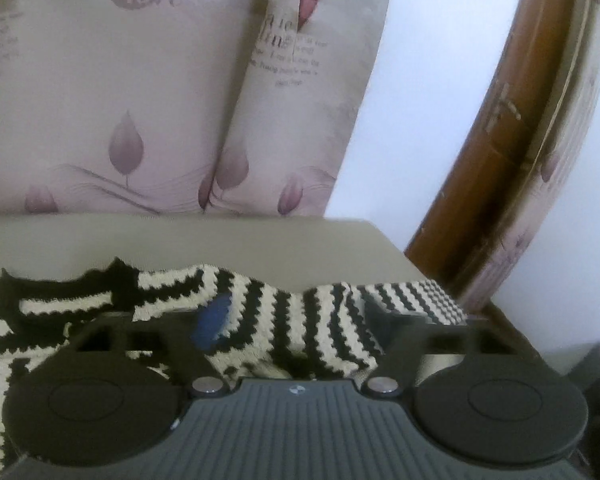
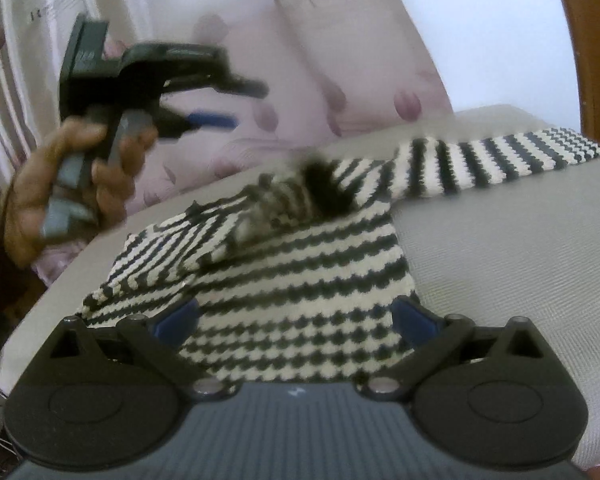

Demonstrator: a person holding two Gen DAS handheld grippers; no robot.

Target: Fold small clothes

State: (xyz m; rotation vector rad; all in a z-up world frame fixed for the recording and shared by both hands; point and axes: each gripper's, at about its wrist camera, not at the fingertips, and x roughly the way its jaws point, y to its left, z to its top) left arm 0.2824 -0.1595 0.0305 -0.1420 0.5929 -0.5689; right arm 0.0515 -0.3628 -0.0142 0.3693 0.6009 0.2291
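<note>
A black-and-cream striped knitted garment (image 2: 300,264) lies partly bunched on a grey cushioned seat (image 2: 500,248), one sleeve stretched toward the far right corner. The right gripper (image 2: 296,320) hovers low over its near hem, blue-tipped fingers (image 2: 176,320) spread wide, gripping nothing. The left gripper (image 2: 236,104), held in a bare hand (image 2: 60,188), hangs above the garment's left side, fingers apart. Floral pink cushions (image 1: 120,100) stand behind.

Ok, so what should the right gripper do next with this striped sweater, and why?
Probably move toward the outstretched sleeve and pinch its cuff. The right gripper is open at the hem of the sweater, that sleeve lies unfolded, and the other side looks folded in.
</note>
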